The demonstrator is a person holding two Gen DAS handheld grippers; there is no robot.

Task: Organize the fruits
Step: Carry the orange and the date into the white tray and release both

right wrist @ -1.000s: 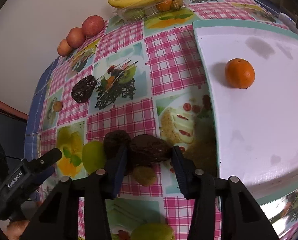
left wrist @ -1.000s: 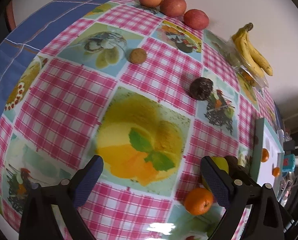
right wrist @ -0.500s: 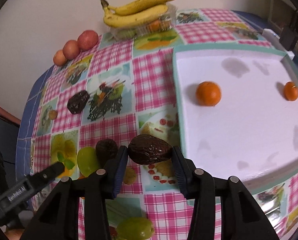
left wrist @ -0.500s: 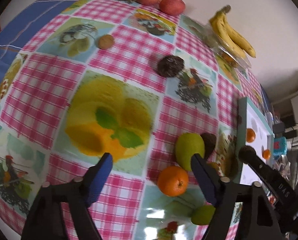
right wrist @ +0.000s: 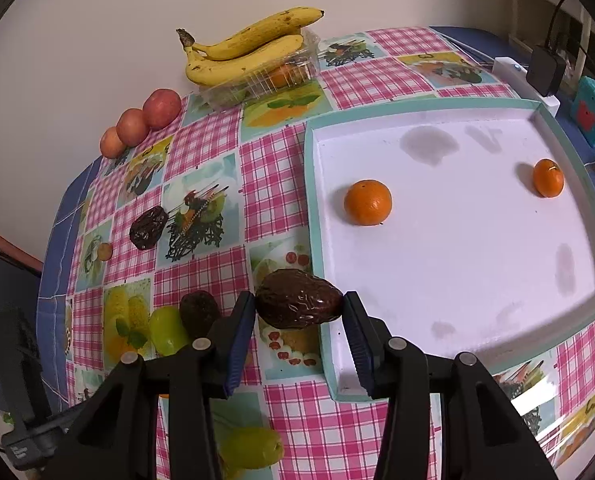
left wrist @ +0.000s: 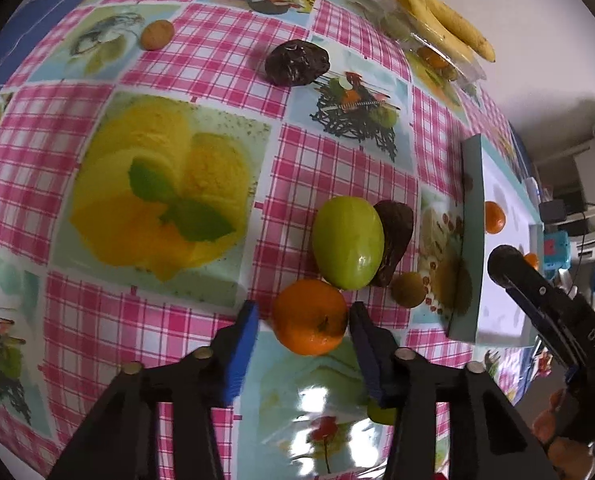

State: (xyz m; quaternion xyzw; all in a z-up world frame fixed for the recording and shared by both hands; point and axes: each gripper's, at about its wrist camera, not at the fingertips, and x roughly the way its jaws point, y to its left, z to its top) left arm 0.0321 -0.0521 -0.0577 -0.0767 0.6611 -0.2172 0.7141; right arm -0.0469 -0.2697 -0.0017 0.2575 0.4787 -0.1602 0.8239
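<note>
Two grippers over a fruit-strewn table, one closing round an orange [left wrist: 309, 322], one carrying an avocado [right wrist: 297, 304].

The left gripper [left wrist: 303, 332] has its jaws closing with the orange between them, the right pad touching it and the left pad just clear. A green fruit [left wrist: 347, 246] sits just behind it, touching a dark avocado [left wrist: 393, 240]; a kiwi [left wrist: 407, 289] lies nearby. The right gripper [right wrist: 299, 312] clamps its avocado by the tray [right wrist: 311, 216] rim. Two oranges [right wrist: 367, 202] lie in the tray; bananas [right wrist: 249, 54] and apples [right wrist: 161, 108] line the wall.
</note>
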